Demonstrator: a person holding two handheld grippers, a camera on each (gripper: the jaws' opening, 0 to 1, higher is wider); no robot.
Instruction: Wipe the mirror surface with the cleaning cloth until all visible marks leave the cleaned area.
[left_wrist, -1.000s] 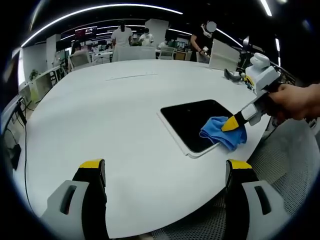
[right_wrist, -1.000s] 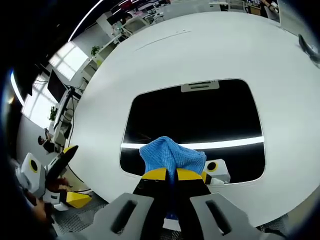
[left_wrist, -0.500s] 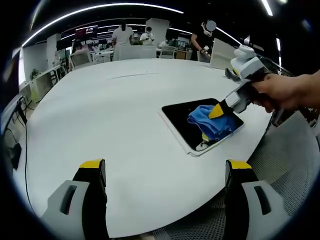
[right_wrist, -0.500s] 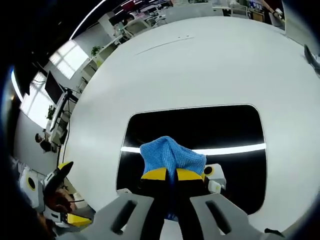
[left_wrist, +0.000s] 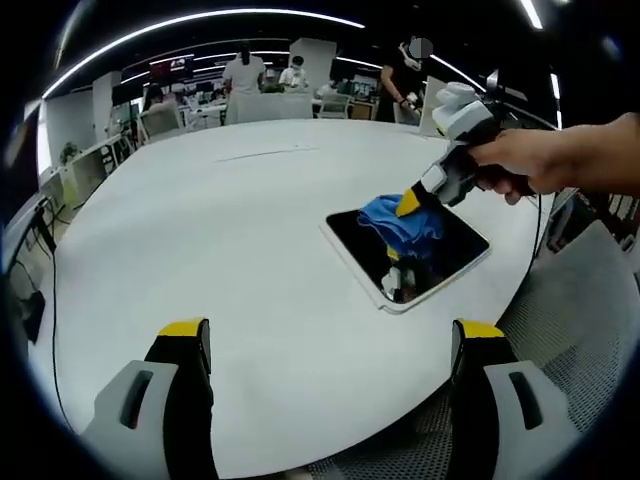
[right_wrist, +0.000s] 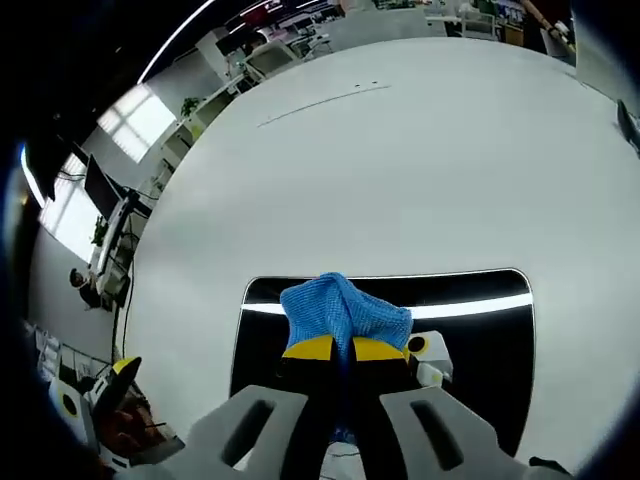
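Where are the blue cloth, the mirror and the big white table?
blue cloth (right_wrist: 345, 312): right gripper view, its bunched top.
mirror (left_wrist: 446, 252): left gripper view, bare dark glass.
white table (left_wrist: 220, 240): left gripper view, bare top.

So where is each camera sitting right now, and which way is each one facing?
Left gripper view: rides the idle, open left gripper, facing across the white table at the mirror; a hand brings in the right gripper.
Right gripper view: rides the right gripper, looking steeply down at the mirror, jaws pinching the blue cloth.
Shared: mirror, cloth, table.
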